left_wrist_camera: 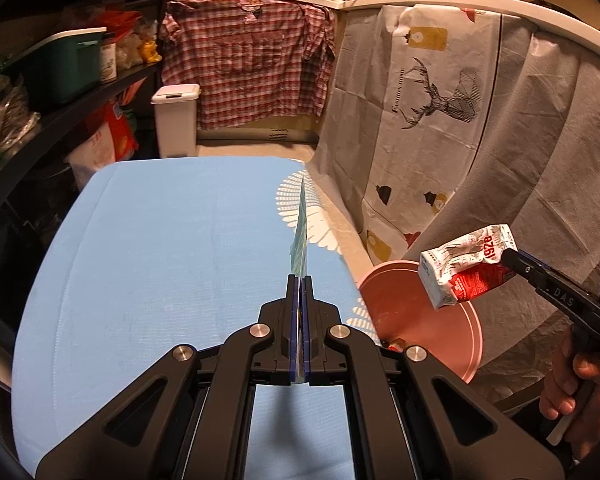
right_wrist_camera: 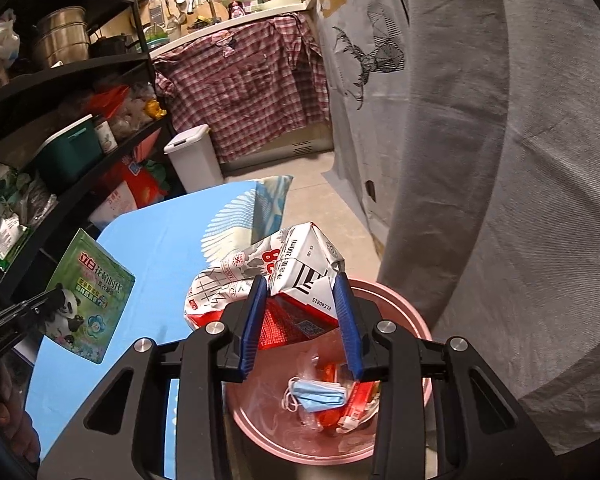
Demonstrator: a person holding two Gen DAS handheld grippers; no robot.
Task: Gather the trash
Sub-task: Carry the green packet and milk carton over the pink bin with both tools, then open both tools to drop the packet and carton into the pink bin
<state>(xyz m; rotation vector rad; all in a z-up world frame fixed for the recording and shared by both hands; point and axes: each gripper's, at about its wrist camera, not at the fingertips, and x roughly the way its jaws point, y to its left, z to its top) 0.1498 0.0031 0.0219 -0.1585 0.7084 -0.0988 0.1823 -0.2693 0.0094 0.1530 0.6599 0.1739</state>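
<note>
My right gripper is shut on a crumpled red and white milk carton and holds it over the pink bin. The carton also shows in the left wrist view, above the bin. Inside the bin lie a blue face mask and red wrappers. My left gripper is shut on a flat green detergent pouch, seen edge-on above the blue table. The pouch also shows in the right wrist view, with a panda on it.
A white lidded bin stands on the floor beyond the table. Black shelves with boxes and bags fill the left. A grey printed cloth hangs on the right, a plaid shirt at the back.
</note>
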